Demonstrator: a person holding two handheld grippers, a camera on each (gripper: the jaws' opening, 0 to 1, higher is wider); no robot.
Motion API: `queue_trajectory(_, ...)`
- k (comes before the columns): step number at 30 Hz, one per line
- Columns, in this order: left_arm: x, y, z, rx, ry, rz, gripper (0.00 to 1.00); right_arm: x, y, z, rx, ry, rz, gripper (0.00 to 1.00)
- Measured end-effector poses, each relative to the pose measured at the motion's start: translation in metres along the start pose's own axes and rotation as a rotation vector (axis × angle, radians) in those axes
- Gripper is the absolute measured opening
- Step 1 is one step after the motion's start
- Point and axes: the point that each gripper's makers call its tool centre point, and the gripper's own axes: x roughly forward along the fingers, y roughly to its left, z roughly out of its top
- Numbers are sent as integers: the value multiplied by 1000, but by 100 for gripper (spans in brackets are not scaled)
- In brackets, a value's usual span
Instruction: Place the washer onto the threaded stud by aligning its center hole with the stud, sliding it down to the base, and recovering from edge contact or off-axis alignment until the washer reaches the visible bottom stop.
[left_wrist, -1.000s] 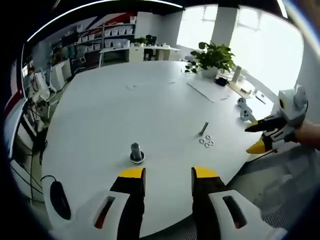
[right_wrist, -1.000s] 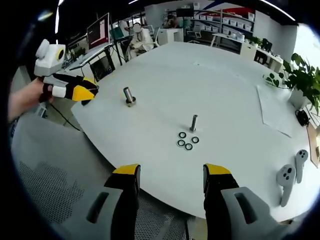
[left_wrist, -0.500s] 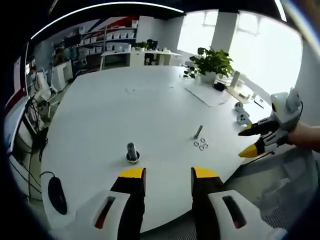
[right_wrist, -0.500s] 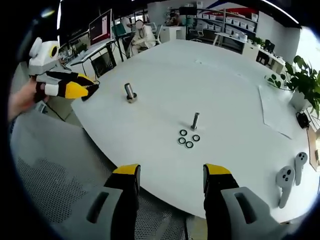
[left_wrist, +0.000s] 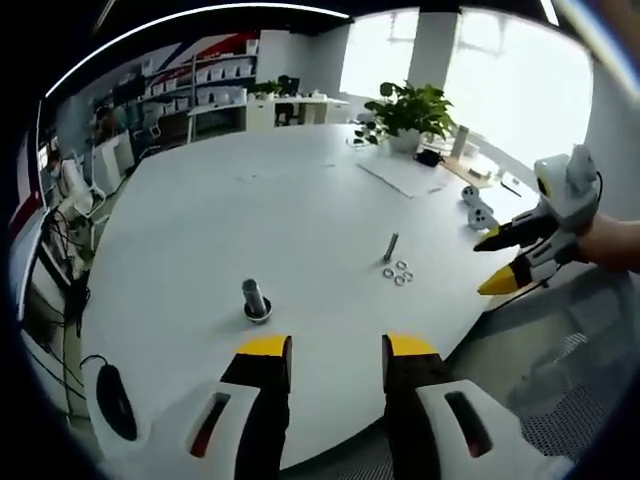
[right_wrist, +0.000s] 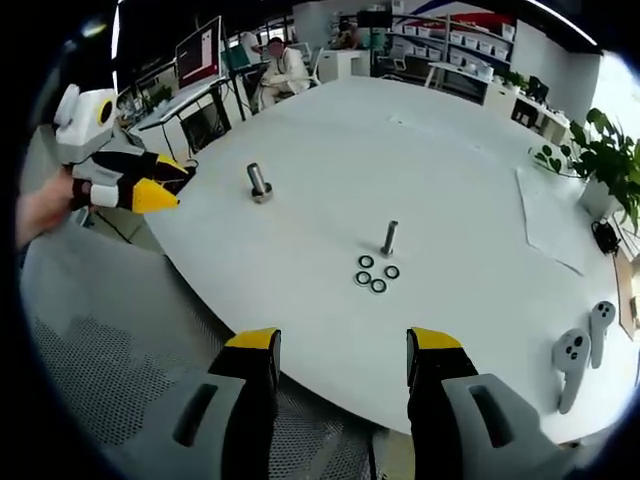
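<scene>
On the round white table (right_wrist: 450, 180) an upright threaded stud (right_wrist: 389, 238) stands mid-table, with several dark washers (right_wrist: 373, 274) lying flat just in front of it. A thicker stud on a round base (right_wrist: 259, 183) stands further left. In the left gripper view the thick stud (left_wrist: 254, 300) is nearest, the thin stud (left_wrist: 390, 246) and washers (left_wrist: 397, 272) further right. My left gripper (left_wrist: 325, 350) is open and holds nothing, short of the table edge. My right gripper (right_wrist: 340, 345) is open too, off the near edge. Each gripper appears in the other's view: right gripper (left_wrist: 505, 262), left gripper (right_wrist: 158, 180).
Two white controllers (right_wrist: 580, 350) lie at the right edge of the table, a sheet of paper (right_wrist: 545, 215) and a potted plant (right_wrist: 595, 150) behind them. A black mouse (left_wrist: 115, 400) lies near the left edge. A person sits at desks (right_wrist: 275, 70) in the background.
Both views have drifted slightly, so the cameras moved a little. The left gripper seen from the right has shifted slightly. Studs and washers lie unchanged, and both grippers stay open.
</scene>
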Motion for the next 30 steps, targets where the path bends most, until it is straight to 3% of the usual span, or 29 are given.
queue_trajectory(30, 5, -1, 4, 50, -14, -19, 34, 2, 1, -1, -14, 9, 4, 53)
